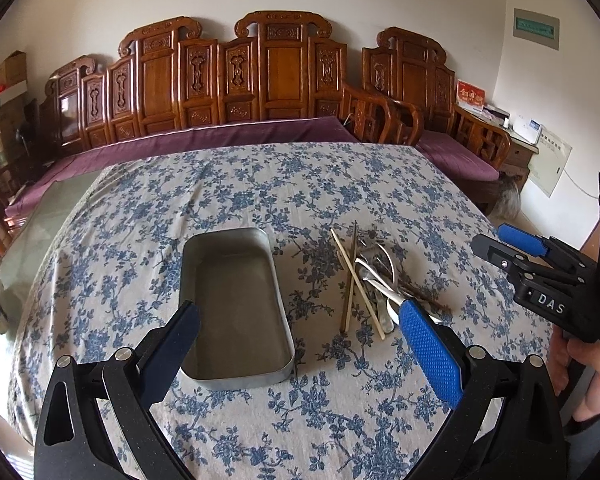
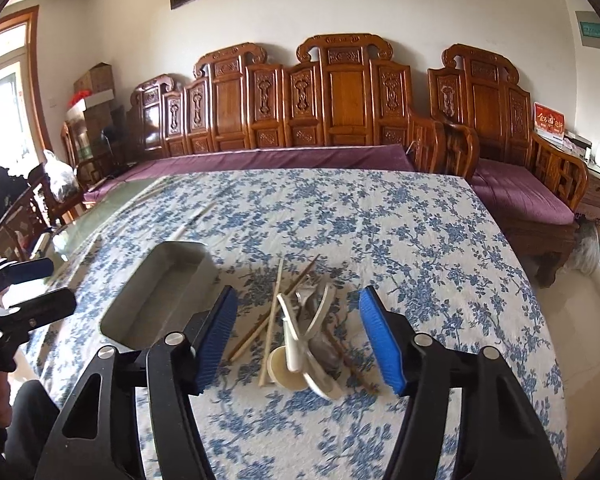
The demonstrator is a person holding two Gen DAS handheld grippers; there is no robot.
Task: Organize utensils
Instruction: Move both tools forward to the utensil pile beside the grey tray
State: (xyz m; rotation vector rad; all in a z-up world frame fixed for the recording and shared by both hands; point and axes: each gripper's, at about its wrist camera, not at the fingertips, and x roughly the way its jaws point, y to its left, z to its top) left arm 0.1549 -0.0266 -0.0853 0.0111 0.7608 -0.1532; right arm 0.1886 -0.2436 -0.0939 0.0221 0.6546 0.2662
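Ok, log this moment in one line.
left gripper: open, empty | right gripper: open, above utensil pile | metal tray: empty | nothing sorted yet

Crossed chopsticks (image 1: 354, 280) and spoons (image 2: 300, 356) heaped beside empty metal tin (image 1: 236, 304).

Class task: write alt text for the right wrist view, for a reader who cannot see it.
The open right gripper hovers over a jumbled pile of chopsticks and spoons on a blue-floral tablecloth. An empty metal tray sits left of the pile, and a carved wooden bench lines the back wall.
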